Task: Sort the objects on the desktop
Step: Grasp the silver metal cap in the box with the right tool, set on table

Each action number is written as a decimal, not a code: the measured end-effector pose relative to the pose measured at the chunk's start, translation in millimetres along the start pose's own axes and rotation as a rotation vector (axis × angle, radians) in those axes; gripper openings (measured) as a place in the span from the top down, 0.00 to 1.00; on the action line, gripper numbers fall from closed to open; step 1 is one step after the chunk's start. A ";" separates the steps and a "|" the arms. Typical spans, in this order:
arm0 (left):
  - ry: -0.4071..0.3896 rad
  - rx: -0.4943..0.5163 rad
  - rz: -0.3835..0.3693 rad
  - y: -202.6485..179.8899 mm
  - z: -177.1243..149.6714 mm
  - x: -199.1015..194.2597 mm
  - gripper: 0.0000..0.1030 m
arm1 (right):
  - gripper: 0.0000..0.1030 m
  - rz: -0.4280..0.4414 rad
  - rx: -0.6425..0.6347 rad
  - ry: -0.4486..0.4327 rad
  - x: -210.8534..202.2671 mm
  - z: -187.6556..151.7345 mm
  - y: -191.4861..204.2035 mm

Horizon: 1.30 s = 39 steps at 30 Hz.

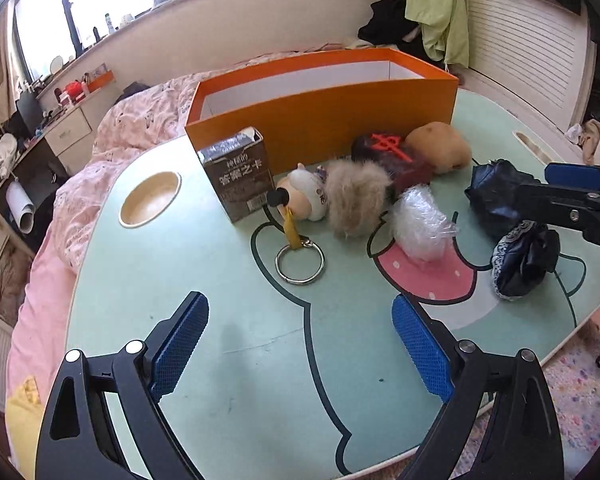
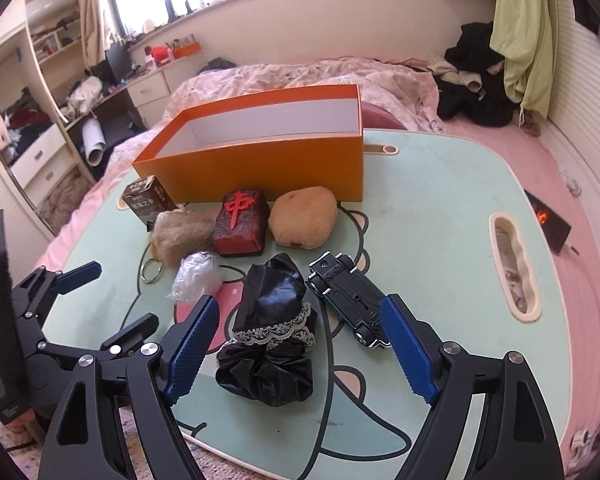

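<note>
2 grippers are in my hands and both stand wide with nothing held: the left gripper hangs over bare surface, and the right gripper has its fingers spread to either side of the black lace-trimmed scrunchie, pads not touching it. That scrunchie looks to me light, soft and a bit slick, so I would pinch it across its bunched middle, where the folds give the pads something to bite. Just beside it, near my right finger, lies the toy car; I judge it stiff and heavier, best taken across its narrow body, not by the wheels. Further in sits the crinkled clear plastic wad, nearly weightless and likely to spring out of a loose hold. Beyond that come the furry plush keychain with its metal ring, the red-marked block, the tan plush and the small dark carton, which I think would crush if squeezed hard. Farthest stands the orange box, open-topped and, as far as I can see, empty.
</note>
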<state>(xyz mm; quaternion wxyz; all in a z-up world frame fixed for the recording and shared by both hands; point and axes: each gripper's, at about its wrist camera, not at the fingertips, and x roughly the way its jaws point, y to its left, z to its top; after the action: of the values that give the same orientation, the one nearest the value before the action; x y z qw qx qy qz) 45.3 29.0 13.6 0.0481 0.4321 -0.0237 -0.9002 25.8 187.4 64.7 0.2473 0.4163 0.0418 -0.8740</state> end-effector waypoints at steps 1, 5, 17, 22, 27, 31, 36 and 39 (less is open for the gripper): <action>-0.001 -0.020 -0.013 3.3 -0.6 1.5 0.07 | 0.17 -0.008 -0.005 -0.001 0.0 -0.2 0.9; 0.017 -0.092 -0.088 15.5 -4.9 12.3 0.00 | 0.14 -0.022 -0.018 0.006 3.2 0.1 3.7; -0.018 -0.085 -0.090 14.0 -10.1 12.4 0.00 | 0.06 -0.079 -0.052 -0.002 -12.3 93.2 51.3; -0.019 -0.087 -0.091 14.2 -10.0 11.7 0.00 | 0.06 -0.038 -0.075 0.132 38.1 165.0 73.5; -0.023 -0.087 -0.094 15.3 -9.7 10.2 0.00 | 0.06 -0.030 -0.031 0.249 98.2 175.8 80.3; -0.026 -0.087 -0.095 15.6 -9.3 10.2 0.00 | 0.06 -0.056 -0.036 0.298 123.1 167.1 81.8; -0.026 -0.091 -0.095 15.3 -9.2 10.4 0.00 | 0.06 -0.060 -0.052 0.317 131.4 163.4 83.6; -0.026 -0.092 -0.095 15.2 -9.3 10.4 0.00 | 0.06 -0.054 -0.050 0.312 129.8 166.6 85.0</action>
<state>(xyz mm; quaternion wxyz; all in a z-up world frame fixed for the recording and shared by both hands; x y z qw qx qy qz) 47.1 12.8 1.0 0.0250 0.4185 0.0377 -0.9071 -121.1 15.1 87.2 0.2244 0.5393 0.1127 -0.8038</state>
